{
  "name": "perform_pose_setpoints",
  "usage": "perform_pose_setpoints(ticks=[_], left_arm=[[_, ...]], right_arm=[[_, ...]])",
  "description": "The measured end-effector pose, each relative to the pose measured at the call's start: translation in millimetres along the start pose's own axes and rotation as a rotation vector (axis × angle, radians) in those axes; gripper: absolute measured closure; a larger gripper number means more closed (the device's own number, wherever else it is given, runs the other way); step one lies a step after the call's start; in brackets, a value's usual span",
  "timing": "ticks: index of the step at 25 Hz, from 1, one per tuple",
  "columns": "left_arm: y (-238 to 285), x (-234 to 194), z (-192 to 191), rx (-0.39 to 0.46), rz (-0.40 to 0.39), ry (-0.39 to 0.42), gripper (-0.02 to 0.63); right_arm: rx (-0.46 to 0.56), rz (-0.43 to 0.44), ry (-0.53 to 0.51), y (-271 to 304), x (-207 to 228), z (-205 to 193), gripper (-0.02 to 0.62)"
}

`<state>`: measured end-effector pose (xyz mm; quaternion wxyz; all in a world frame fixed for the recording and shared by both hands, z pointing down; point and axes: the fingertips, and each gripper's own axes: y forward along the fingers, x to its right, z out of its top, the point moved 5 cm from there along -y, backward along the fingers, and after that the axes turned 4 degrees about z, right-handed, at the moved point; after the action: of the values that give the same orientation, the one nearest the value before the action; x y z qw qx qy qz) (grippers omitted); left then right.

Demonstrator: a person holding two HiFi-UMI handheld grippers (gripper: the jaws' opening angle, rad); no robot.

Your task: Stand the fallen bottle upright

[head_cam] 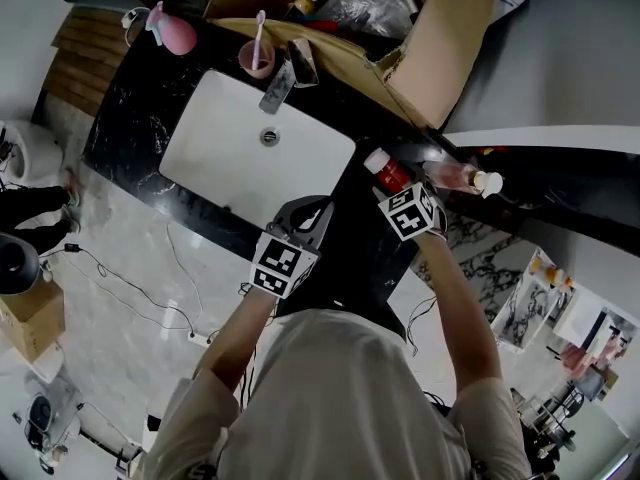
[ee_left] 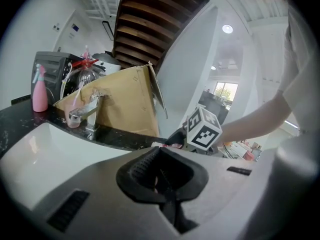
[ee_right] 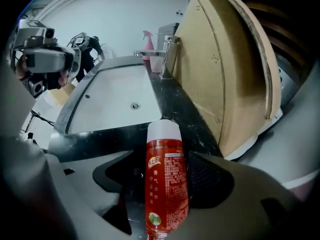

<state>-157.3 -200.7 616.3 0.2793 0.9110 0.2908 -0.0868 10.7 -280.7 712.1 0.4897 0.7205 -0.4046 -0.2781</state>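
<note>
A red bottle (head_cam: 389,176) with a white cap sits on the black counter to the right of the sink. My right gripper (head_cam: 396,184) is shut on its body. In the right gripper view the red bottle (ee_right: 165,184) runs lengthwise between the two pads of that gripper (ee_right: 165,171), cap pointing away toward the sink. I cannot tell whether it rests on the counter or is lifted. My left gripper (head_cam: 320,206) hovers over the counter's front edge, just left of the bottle. In its own view my left gripper (ee_left: 162,173) is shut and holds nothing.
A clear bottle (head_cam: 457,176) with a white cap lies on its side just right of my right gripper. The white sink (head_cam: 225,143) with its faucet (head_cam: 278,86) is to the left. Behind stand a pink cup (head_cam: 256,60), a pink spray bottle (head_cam: 173,33) and a cardboard box (head_cam: 445,48).
</note>
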Motion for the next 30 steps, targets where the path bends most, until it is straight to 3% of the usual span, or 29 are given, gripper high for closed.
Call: perform_pose_setpoints(ticks=[17, 25, 30], left_arm=[[-15, -26, -16, -0.022, 0.025, -0.029, 0.6], [-20, -34, -20, -0.021, 0.034, -0.037, 0.6], [-24, -32, -19, -0.02, 0.031, -0.031, 0.6]], right_arm=[[-0.148, 0.092, 0.042, 34, 9, 2, 0.27], [-0.116, 0.145, -0.002, 40, 8, 4, 0.287], [-0.109, 0.115, -0.039, 31, 2, 2, 0.29]])
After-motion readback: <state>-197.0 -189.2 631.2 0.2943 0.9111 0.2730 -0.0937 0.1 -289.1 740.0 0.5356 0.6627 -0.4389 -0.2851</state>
